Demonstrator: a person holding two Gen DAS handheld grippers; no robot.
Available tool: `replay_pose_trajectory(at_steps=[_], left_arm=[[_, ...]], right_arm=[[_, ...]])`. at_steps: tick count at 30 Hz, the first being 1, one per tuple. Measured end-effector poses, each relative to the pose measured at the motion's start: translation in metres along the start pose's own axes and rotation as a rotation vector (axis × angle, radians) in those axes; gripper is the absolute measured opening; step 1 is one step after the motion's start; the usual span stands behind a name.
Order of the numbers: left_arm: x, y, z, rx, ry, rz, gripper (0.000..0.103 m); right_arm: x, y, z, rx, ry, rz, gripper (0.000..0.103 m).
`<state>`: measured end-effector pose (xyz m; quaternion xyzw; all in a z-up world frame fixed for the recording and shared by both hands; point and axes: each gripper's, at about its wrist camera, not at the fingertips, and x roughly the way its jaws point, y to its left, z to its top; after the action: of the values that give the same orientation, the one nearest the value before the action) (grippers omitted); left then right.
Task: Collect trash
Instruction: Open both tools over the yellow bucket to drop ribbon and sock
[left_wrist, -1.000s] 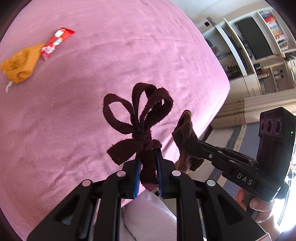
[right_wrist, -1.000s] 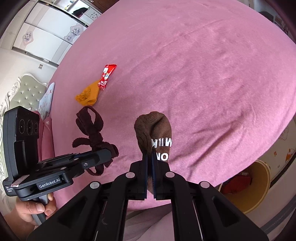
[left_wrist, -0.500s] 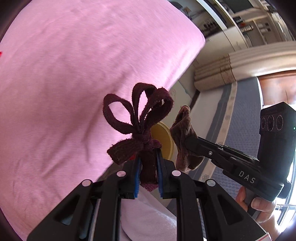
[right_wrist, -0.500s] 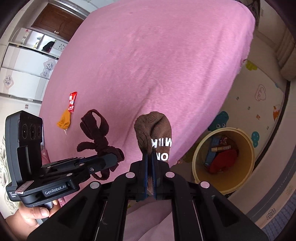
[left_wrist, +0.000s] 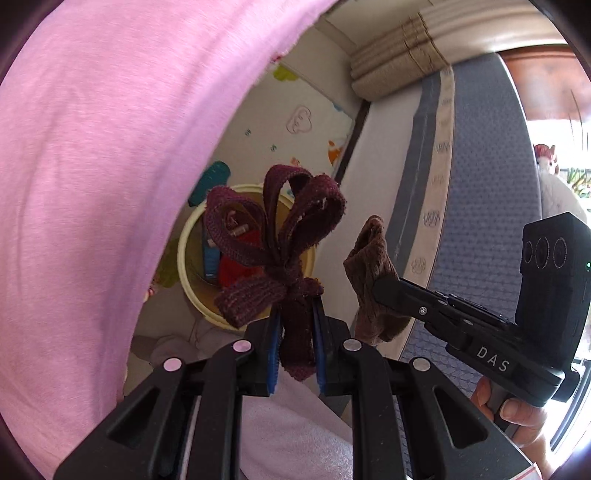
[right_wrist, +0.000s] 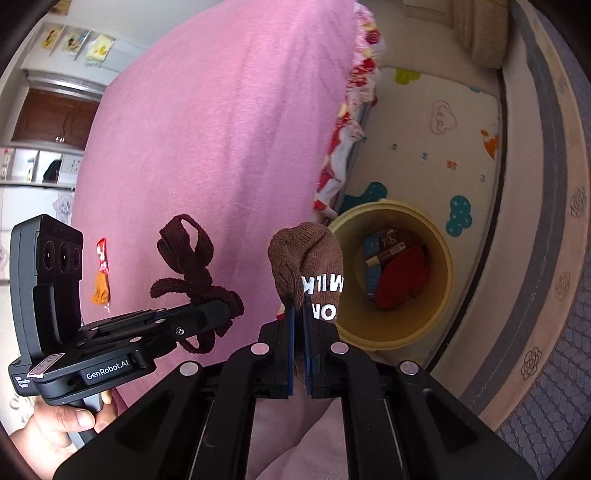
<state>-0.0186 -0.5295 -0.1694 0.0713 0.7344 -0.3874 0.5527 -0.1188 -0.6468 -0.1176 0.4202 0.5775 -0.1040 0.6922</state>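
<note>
The left tongs are closed on a dark maroon knotted fabric strip, and the right tongs are closed on a brown sock with white letters. Both pieces stand up from the jaws, in the air beside the pink bed. The yellow bin stands on the floor by the bed's edge, and it already holds a red cloth and some small packages.

I judge the step in hand to be the carry to the bin. To do it well, each piece should be brought right above the bin's opening before its tongs let go, because cloth falls softly and can catch on the rim. The knotted strip has long loops, so it is better to lower it close to the opening and release it there. The sock is clamped by its lower end only; open the jaws fully so that it does not hang on a pad.

On the bed, well apart from the bin, an orange cloth piece and a red snack wrapper lie touching each other, not yet collected.
</note>
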Motion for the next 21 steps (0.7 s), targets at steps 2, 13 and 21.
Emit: replay_pose_trajectory(at_steps=[2, 13, 21], left_arm=[[0.012, -0.009, 0.002, 0.010, 0.023, -0.004, 0.015], [0.056, -0.027, 0.004, 0.032, 0.104, 0.011, 0.016], [0.061, -0.013, 0.006, -0.013, 0.132, -0.004, 0.083]], right_arm=[[-0.001, -0.015, -0.004, 0.029, -0.003, 0.001, 0.004], [0.013, -0.050, -0.010, 0.078, 0.011, 0.019, 0.004], [0.015, -0.062, -0.007, 0.113, 0.017, 0.002, 0.022]])
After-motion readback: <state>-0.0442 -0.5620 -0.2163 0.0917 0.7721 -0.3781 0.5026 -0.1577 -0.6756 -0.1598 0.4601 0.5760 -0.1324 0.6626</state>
